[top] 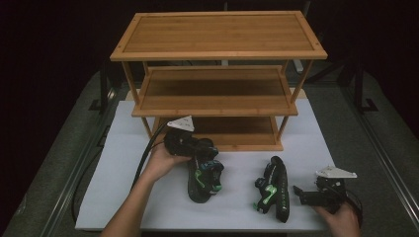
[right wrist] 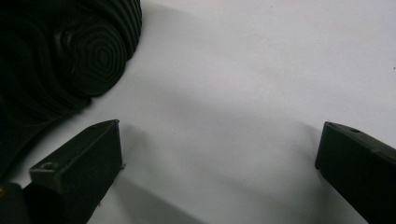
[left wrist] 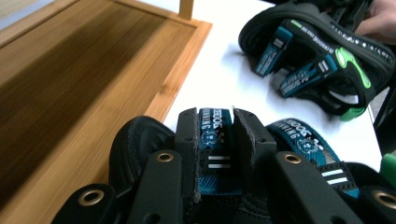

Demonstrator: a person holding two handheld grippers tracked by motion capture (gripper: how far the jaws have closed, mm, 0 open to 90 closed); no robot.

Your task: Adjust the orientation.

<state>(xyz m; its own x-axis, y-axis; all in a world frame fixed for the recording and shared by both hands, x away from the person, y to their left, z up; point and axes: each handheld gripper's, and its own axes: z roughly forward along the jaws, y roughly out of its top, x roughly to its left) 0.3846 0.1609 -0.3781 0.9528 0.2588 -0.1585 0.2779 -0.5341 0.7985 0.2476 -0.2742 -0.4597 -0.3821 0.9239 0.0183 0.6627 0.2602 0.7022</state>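
Black-and-teal, the left sandal [top: 203,178] at lower centre of the high view is pinched by its strap in the left gripper [left wrist: 218,135]; it is best kept level toward the bamboo rack [top: 217,49]. The right gripper [right wrist: 219,154] is held spread.

sandals: 2, one at left [top: 204,177], one at right [top: 272,190] | wooden rack: 1 [top: 217,74], with 3 shelves | grippers: 2, left gripper [top: 197,148], right gripper [top: 304,195] | white mat: 1 [top: 113,163]
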